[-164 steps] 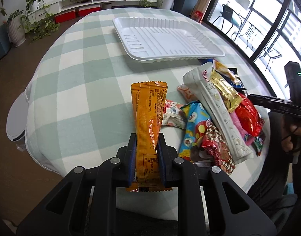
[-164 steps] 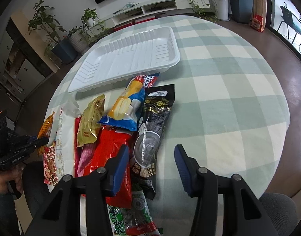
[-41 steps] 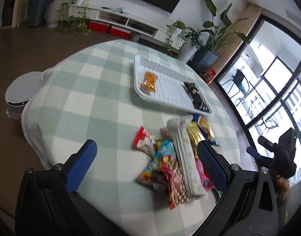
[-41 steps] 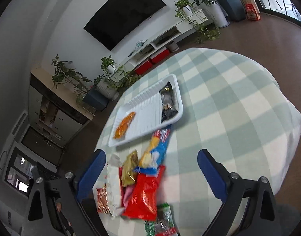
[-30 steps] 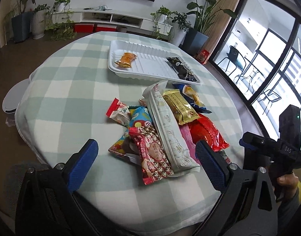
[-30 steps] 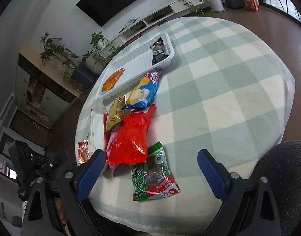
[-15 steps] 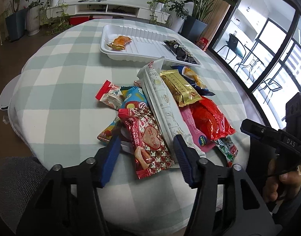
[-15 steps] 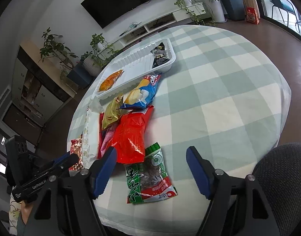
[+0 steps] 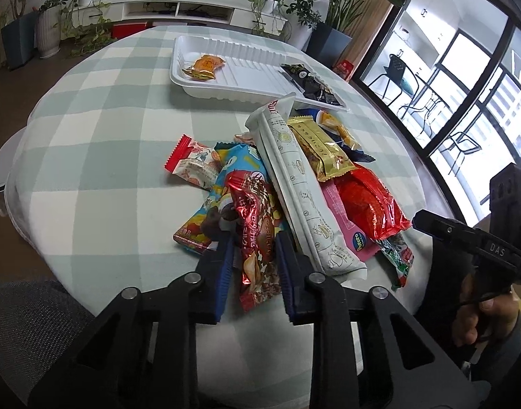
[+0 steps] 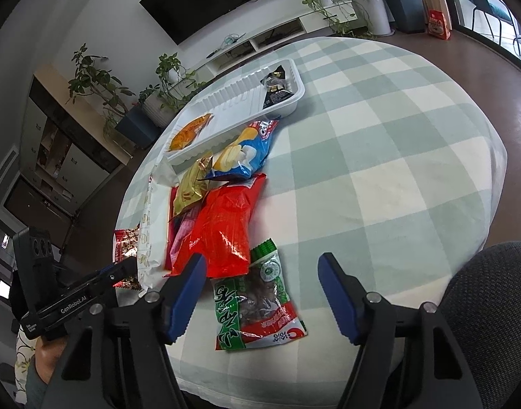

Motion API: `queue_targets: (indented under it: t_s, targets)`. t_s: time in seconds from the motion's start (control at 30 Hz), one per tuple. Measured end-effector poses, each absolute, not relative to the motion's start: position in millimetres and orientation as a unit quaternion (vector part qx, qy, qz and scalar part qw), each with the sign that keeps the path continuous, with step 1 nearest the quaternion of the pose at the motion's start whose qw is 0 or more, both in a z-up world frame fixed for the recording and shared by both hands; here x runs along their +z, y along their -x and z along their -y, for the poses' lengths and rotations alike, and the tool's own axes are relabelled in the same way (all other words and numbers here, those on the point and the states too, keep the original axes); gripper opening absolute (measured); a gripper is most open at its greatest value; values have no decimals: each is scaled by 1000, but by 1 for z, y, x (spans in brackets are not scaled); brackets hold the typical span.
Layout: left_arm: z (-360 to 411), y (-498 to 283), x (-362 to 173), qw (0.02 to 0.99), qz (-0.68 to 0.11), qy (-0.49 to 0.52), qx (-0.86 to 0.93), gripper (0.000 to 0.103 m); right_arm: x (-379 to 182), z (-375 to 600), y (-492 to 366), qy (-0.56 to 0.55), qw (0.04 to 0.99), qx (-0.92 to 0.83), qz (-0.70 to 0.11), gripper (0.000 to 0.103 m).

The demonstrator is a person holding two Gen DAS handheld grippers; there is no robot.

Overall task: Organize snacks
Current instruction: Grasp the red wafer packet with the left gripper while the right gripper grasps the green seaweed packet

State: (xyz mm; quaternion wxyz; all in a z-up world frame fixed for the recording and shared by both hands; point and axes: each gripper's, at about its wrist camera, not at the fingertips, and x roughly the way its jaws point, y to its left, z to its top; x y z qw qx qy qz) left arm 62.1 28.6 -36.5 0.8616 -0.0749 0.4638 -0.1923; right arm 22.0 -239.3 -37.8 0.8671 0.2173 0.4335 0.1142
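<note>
A heap of snack packets lies on the checked tablecloth (image 9: 100, 129). My left gripper (image 9: 254, 238) is shut on a red-brown chocolate packet (image 9: 250, 201) at the heap's near edge, pads pressing its sides. My right gripper (image 10: 260, 260) hangs over a green seaweed packet (image 10: 257, 303); its jaws are closing with the packet between them, pads not touching it. A white tray (image 9: 246, 68) at the far side holds an orange packet (image 9: 204, 66) and a black packet (image 9: 308, 81).
A long white packet (image 9: 301, 191), a gold one (image 9: 318, 146), a red bag (image 9: 369, 197) and blue chips (image 10: 243, 153) crowd the heap. Bare cloth (image 10: 396, 136) stretches right of it. A grey chair seat (image 10: 492, 306) sits at the near table edge.
Both grippers came down toward the heap. The left jaws went from wide apart to shut on the red-brown packet. The right jaws narrowed around the green packet.
</note>
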Motion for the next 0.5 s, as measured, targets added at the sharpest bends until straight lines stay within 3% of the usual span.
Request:
queue_targets:
  t_s: [0.5]
  targets:
    - [-44, -55, -34, 865, -452, 87, -201, 13, -38, 227, -14, -159, 871, 103, -453, 69]
